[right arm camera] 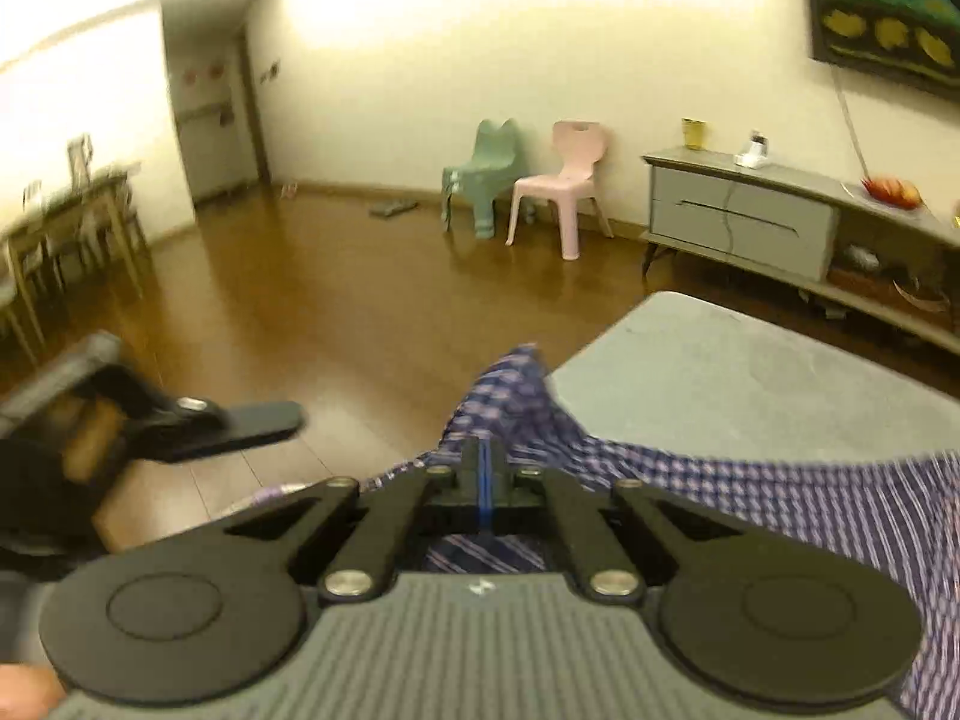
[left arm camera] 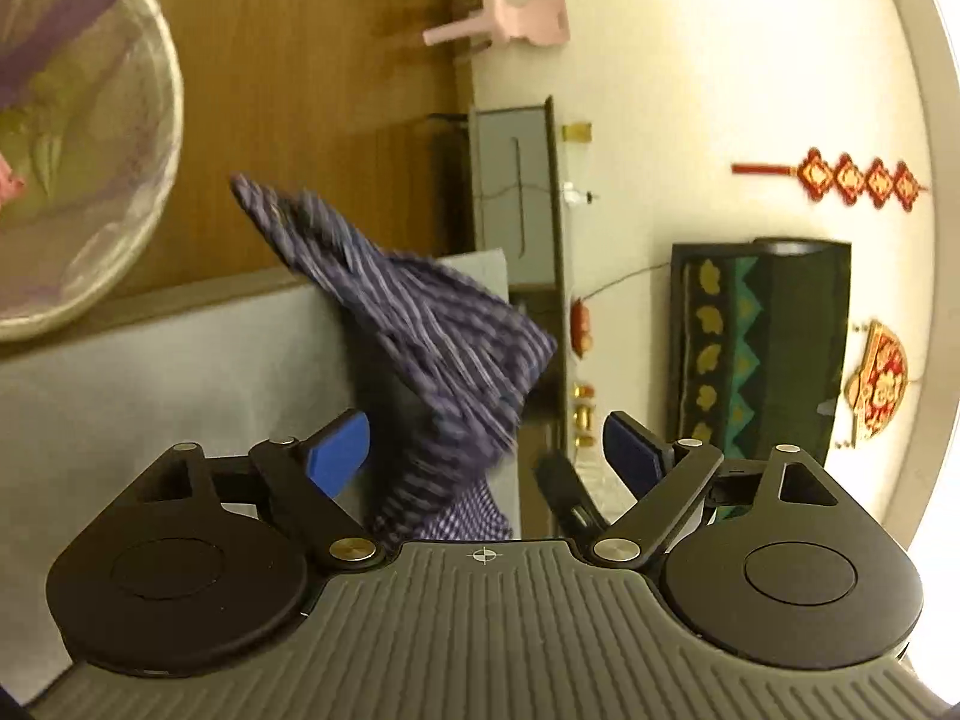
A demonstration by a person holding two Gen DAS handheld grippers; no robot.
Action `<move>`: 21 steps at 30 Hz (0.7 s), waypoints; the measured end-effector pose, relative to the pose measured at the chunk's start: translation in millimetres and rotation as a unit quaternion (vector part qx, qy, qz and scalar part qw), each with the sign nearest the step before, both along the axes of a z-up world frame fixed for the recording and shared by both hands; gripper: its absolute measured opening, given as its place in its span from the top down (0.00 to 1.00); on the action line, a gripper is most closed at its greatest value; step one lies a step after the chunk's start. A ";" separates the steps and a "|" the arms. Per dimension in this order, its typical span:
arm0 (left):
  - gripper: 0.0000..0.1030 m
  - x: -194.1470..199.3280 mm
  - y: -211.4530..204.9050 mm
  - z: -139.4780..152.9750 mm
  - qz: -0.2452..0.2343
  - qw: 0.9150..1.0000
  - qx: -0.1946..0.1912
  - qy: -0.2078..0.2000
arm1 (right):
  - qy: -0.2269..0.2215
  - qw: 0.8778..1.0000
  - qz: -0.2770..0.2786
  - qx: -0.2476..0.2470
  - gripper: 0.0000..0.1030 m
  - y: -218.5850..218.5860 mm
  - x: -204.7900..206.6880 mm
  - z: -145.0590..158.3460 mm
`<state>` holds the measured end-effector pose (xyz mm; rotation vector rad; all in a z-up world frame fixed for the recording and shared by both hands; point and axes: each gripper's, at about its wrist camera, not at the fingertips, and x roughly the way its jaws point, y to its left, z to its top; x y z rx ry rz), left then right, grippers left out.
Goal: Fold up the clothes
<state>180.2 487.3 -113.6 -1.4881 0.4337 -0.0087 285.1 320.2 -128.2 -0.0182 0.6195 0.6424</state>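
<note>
Here the right gripper (right arm camera: pixel 485 483) has its jaws pinching the blue checked garment (right arm camera: pixel 690 480) at frame centre; the left gripper (left arm camera: pixel 486 456) has its jaws spread around hanging cloth.

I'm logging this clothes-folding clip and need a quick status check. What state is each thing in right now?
Left hand-held gripper: open, holding nothing; cloth hangs between its fingers without touching the pads.
Right hand-held gripper: shut on the checked cloth.
Checked cloth: unfolded, lifted, partly draped over the grey table's edge.
Grey table: mostly bare surface.
Laundry basket: holds more clothes.
Cabinet drawers: closed.
Pink chair: upright, unoccupied.
</note>
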 end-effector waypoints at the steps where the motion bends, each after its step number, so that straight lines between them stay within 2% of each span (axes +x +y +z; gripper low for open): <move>1: 0.20 4.4 -4.5 -2.3 -0.001 1.000 0.006 -0.001 | 0.007 1.000 -0.006 0.015 1.00 -11.4 -3.1 0.7; 3: 0.24 13.2 -13.4 -6.8 -0.003 1.000 0.018 -0.004 | 0.026 0.999 -0.017 0.030 1.00 -31.5 -9.1 -2.7; 5: 0.45 22.0 -22.3 -11.3 -0.005 0.999 0.031 -0.007 | 0.043 0.998 -0.027 0.023 1.00 -44.5 -9.7 -10.8; 7: 0.91 32.8 -27.9 -17.7 -0.017 0.999 0.041 -0.003 | 0.058 0.998 -0.028 0.006 1.00 -51.5 -8.5 -18.4; 8: 1.00 37.6 -29.9 -22.6 -0.022 0.999 0.040 0.006 | 0.063 0.998 -0.027 0.000 0.95 -52.3 -7.4 -20.5; 10: 1.00 38.5 -31.9 -31.5 -0.013 0.999 0.024 0.026 | 0.067 0.998 -0.018 -0.013 0.81 -51.3 -7.4 -22.7; 12: 0.94 32.4 -30.3 -31.6 0.006 0.999 0.010 0.030 | 0.061 0.998 -0.002 -0.034 0.34 -41.2 -3.1 -24.0; 14: 0.79 22.3 -24.7 -23.2 0.031 0.999 0.008 0.019 | 0.041 0.997 0.006 -0.062 0.30 -22.3 4.2 -26.2; 16: 0.57 11.7 -17.4 -14.4 0.053 0.999 0.008 0.007 | 0.028 0.996 0.015 -0.085 0.27 0.0 13.2 -30.9; 19: 0.41 0.4 -4.0 -10.1 0.070 0.998 -0.004 -0.001 | 0.038 0.994 0.037 -0.094 0.23 32.5 29.4 -42.7; 21: 0.34 -0.8 1.0 -10.3 0.068 0.998 -0.014 0.001 | 0.048 0.992 0.054 -0.105 0.26 49.9 36.8 -52.9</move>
